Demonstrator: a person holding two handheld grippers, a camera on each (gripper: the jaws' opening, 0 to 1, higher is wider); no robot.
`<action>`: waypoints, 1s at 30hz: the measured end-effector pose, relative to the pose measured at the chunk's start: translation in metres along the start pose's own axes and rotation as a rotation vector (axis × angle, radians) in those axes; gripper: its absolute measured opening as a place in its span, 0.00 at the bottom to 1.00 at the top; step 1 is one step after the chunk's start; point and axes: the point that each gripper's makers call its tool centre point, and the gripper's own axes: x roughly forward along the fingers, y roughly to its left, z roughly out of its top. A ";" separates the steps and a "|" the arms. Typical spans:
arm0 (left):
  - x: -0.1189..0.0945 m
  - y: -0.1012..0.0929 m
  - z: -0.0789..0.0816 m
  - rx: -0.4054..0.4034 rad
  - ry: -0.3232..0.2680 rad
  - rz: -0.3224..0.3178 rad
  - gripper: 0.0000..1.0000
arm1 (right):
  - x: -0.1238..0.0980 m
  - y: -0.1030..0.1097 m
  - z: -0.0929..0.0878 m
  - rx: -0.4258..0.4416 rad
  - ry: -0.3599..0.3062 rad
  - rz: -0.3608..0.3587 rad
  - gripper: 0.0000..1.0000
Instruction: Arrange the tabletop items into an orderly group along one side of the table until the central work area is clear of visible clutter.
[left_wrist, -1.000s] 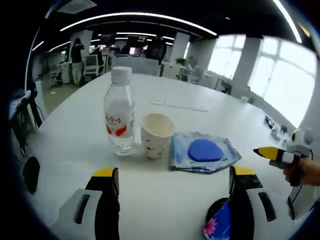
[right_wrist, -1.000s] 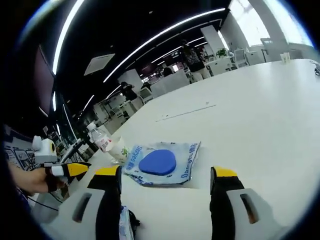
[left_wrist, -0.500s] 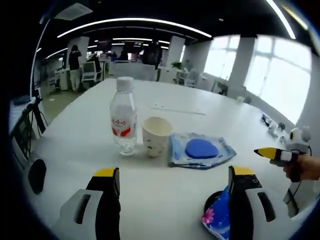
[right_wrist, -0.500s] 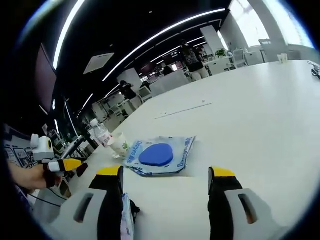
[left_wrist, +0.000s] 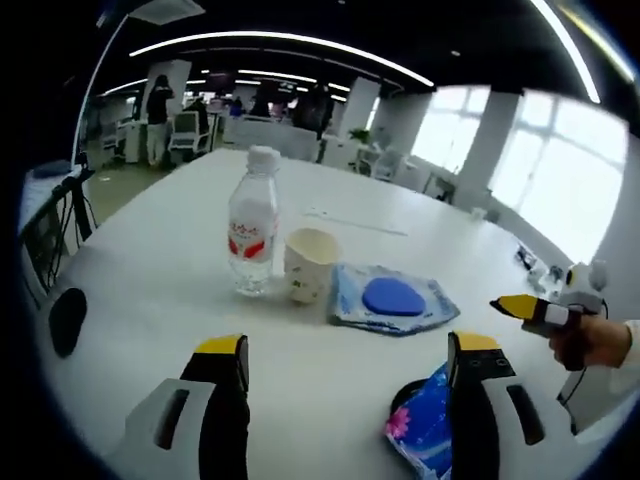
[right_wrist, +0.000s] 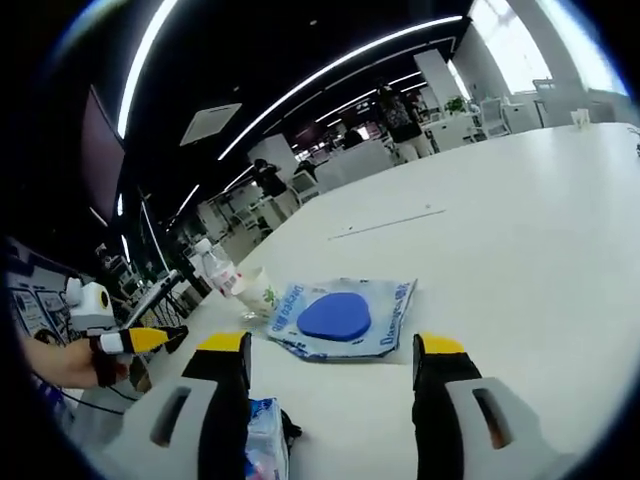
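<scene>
A clear water bottle (left_wrist: 253, 235) with a red label stands on the white table (left_wrist: 150, 270). A paper cup (left_wrist: 308, 264) is right beside it, then a flat blue packet (left_wrist: 390, 298). A blue flowery pack (left_wrist: 425, 425) lies near my left gripper (left_wrist: 345, 400), by its right jaw; the jaws are open and hold nothing. My right gripper (right_wrist: 335, 400) is open too, with the flowery pack (right_wrist: 265, 450) by its left jaw. Ahead of it lie the blue packet (right_wrist: 345, 315), cup (right_wrist: 258, 292) and bottle (right_wrist: 222, 272). Each gripper shows in the other's view, right gripper (left_wrist: 540, 312) and left gripper (right_wrist: 130, 342).
A black object (left_wrist: 67, 320) lies at the table's left edge. A thin strip (left_wrist: 355, 218) lies farther back on the table, and small items (left_wrist: 530, 262) sit near its far right edge. Office desks, chairs and people (left_wrist: 158, 115) are beyond.
Both views have shifted a little, and the left one has drawn back, so more of the flowery pack shows. The bottle, cup and packet stay put. Both grippers stay open.
</scene>
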 end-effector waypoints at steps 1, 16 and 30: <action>-0.003 -0.003 -0.004 -0.006 -0.002 -0.006 0.78 | 0.000 0.002 -0.002 0.003 0.003 0.006 0.63; -0.036 -0.019 -0.055 -0.155 0.077 -0.012 0.76 | -0.007 0.036 -0.040 0.056 0.082 0.125 0.60; -0.035 -0.014 -0.092 -0.200 0.162 -0.002 0.71 | -0.019 0.050 -0.063 0.048 0.126 0.162 0.54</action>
